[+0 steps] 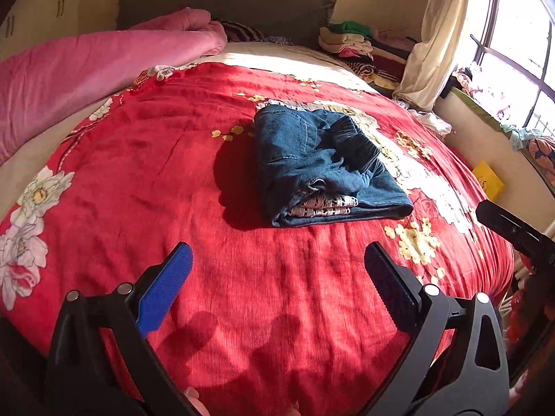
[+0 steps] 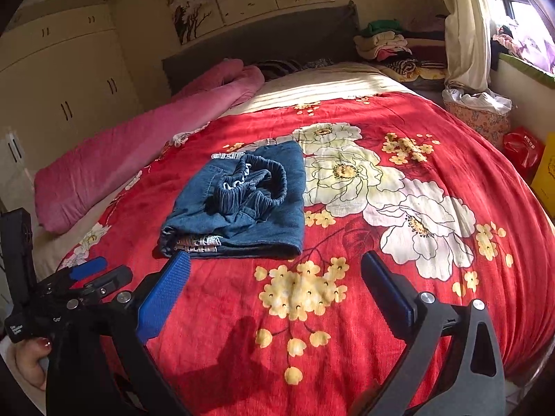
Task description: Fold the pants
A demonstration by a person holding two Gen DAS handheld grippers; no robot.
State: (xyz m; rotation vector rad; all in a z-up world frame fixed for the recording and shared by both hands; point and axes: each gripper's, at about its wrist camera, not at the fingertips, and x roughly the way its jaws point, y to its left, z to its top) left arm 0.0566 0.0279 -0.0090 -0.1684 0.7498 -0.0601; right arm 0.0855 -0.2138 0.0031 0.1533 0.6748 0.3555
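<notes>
A bed (image 1: pixel 86 180) under a red floral blanket (image 1: pixel 173 173) fills both views, sunlight falling across it from a window (image 1: pixel 513 45) on the right. A rolled pink quilt (image 1: pixel 69 79) lies along the bed's far left side, and a stack of folded clothes (image 1: pixel 350 40) sits at the far right, by the grey headboard (image 1: pixel 225 7). Near the blanket's middle rest the blue denim pants (image 1: pixel 312 159), folded into a compact bundle with the elastic waistband (image 2: pixel 256 183) bunched on top and a patterned lining, perhaps a cuff, showing at the near edge. The left tool (image 1: pixel 277 277) hovers above the blanket just short of the pants, its jaws spread wide and holding nothing. The right tool (image 2: pixel 274 284) hangs likewise on the near side, jaws apart and empty, its left finger (image 2: pixel 166 291) close to the bundle's near edge. A yellow box (image 1: pixel 487 180) stands beside the bed at right.
</notes>
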